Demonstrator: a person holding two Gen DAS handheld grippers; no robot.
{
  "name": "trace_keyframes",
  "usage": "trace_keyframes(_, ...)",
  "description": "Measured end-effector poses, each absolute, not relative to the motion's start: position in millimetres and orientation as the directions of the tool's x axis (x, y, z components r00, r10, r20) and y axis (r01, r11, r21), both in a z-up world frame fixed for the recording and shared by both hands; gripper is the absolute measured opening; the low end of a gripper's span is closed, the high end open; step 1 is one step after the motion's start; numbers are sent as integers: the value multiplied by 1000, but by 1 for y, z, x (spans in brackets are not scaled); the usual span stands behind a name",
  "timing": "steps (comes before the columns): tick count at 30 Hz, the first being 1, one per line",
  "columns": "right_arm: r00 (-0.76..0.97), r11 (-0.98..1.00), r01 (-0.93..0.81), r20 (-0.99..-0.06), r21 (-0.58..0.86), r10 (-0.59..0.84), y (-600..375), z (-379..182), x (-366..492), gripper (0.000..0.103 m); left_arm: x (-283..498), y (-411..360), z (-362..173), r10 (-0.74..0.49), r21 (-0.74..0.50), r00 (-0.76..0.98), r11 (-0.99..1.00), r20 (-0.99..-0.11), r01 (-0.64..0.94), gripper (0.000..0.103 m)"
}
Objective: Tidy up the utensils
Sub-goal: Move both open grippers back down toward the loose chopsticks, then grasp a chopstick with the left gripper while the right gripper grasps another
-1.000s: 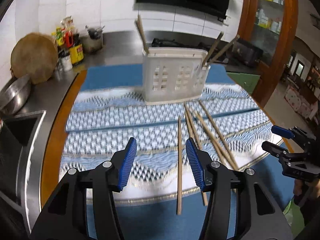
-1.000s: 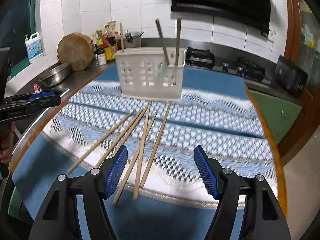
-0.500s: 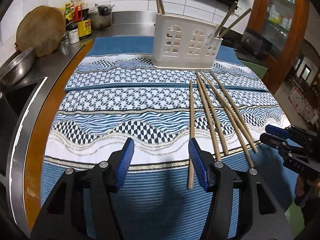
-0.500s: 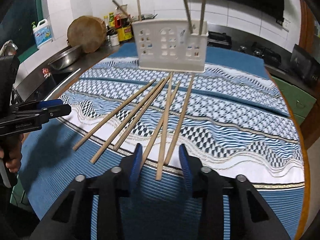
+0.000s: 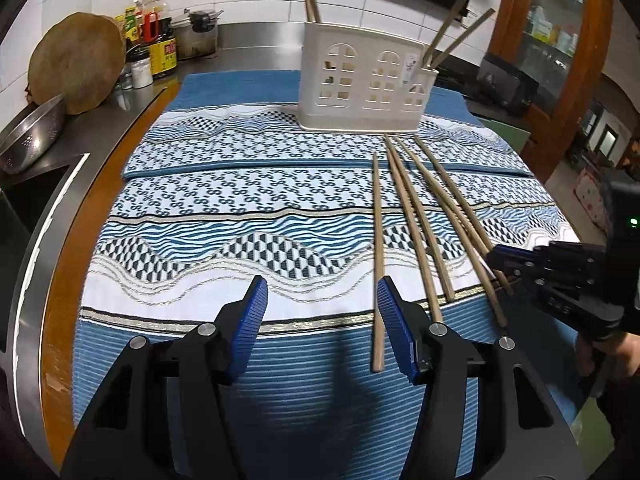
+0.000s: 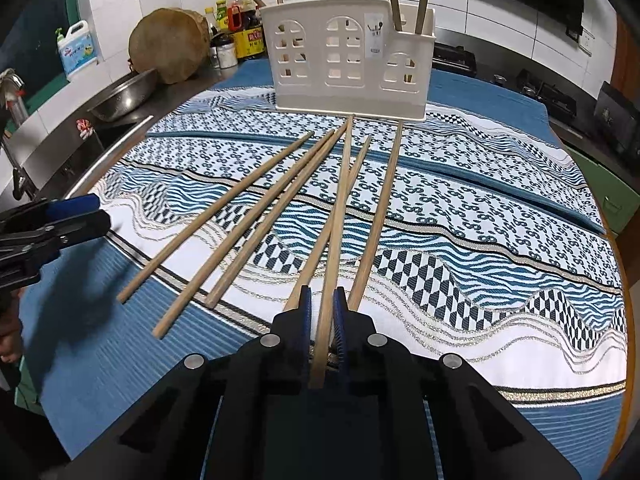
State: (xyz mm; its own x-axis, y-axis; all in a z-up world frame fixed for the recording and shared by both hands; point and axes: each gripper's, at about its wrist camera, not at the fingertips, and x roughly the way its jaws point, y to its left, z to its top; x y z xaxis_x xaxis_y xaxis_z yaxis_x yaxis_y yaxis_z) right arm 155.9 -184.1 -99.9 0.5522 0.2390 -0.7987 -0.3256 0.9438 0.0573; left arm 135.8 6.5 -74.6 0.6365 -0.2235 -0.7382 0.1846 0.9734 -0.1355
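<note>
Several wooden chopsticks [image 6: 256, 216] lie fanned on the patterned mat in front of a white slotted utensil holder [image 6: 348, 68], which has a few chopsticks standing in it. My right gripper [image 6: 323, 308] is low over the near ends, its jaws closing on one chopstick [image 6: 340, 208], which runs between the blue pads. It also shows at the right of the left wrist view as the right gripper [image 5: 496, 258]. My left gripper [image 5: 322, 312] hangs open over the mat. The leftmost chopstick [image 5: 376, 240] lies just inside its right pad, untouched. The holder [image 5: 364, 88] stands beyond.
The blue and white mat [image 5: 240, 208] covers a wooden-edged counter. To the left are a sink, a steel bowl [image 5: 32, 136], a round wooden block [image 5: 76, 60] and sauce bottles [image 5: 156, 48]. A stove [image 6: 540, 92] lies behind on the right.
Both grippers sank toward the mat. The right jaws came together from wide apart around one chopstick's near end. The left jaws kept their width.
</note>
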Motion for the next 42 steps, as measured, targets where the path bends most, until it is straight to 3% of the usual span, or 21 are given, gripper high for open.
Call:
trace_keyframes(6,551,944,-327,-803,44,228,-184,-103,155,11,137,-8,-80,-244,-125,622,965,-744,229,54)
trace_keyframes(14,555,947,-316,-799,54,231,-186,-104,153,10,150,-30,-100,-264,-117,567,952,-781,282,35)
trace_keyframes(20,559,948,-313,-797,55,231,-186,-104,153,9,156,-39,-108,-259,-106,559,951,-787,292,27)
trace_keyframes(31,582,955,-291,-784,48,217,-190,-100,148,7,155,-55,-109,-174,-10,600,964,-781,267,7)
trace_keyframes(42,657,960,-276,-720,45,223,-205,-58,137,7,154,-42,-88,-241,-100,617,962,-749,255,5)
